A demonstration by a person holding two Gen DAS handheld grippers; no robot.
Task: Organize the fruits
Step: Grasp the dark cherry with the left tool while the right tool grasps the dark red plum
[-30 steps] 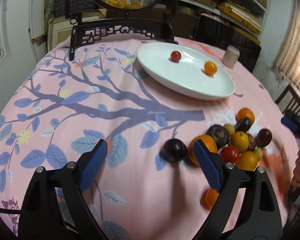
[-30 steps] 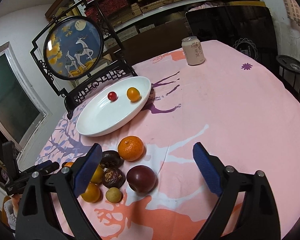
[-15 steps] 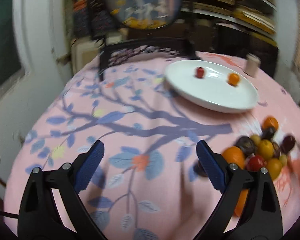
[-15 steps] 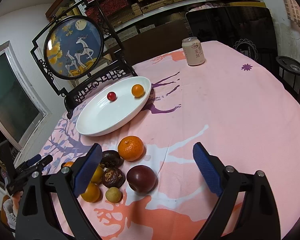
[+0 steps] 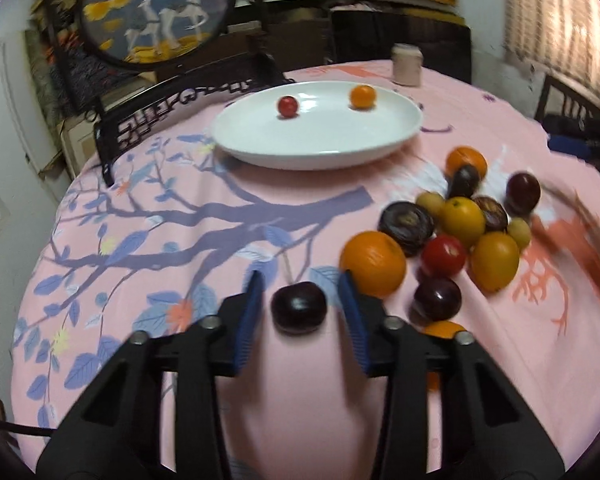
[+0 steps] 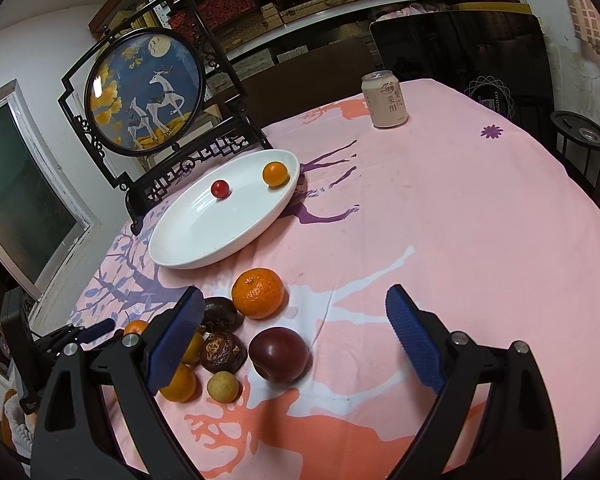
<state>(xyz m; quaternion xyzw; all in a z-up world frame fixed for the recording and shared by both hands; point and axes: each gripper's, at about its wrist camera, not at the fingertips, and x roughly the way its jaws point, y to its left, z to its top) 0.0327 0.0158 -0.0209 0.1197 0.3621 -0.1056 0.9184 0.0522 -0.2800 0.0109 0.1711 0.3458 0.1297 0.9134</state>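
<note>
My left gripper (image 5: 300,294) straddles a dark plum (image 5: 299,307) on the pink cloth. Its jaws are closing, and a thin gap still shows between each blue pad and the plum. A large orange (image 5: 373,263) sits just right of the right-hand finger, at the edge of a pile of mixed fruit (image 5: 462,220). The white plate (image 5: 320,148) further back holds a small red fruit (image 5: 287,106) and a small orange fruit (image 5: 363,97). My right gripper (image 6: 294,296) hangs open over the cloth, near a mandarin (image 6: 258,292) and a red plum (image 6: 279,354).
A round deer picture on a black carved stand (image 6: 146,92) rises behind the plate (image 6: 204,240). A drink can (image 6: 384,99) stands at the far side of the table. Chairs and shelves surround the round table (image 6: 480,240), whose right half is bare cloth.
My left gripper swung and rolled towards the dark plum, and its jaws narrowed from wide open to close around it. The right gripper stayed still. The small orange fruit rolled slightly in the plate.
</note>
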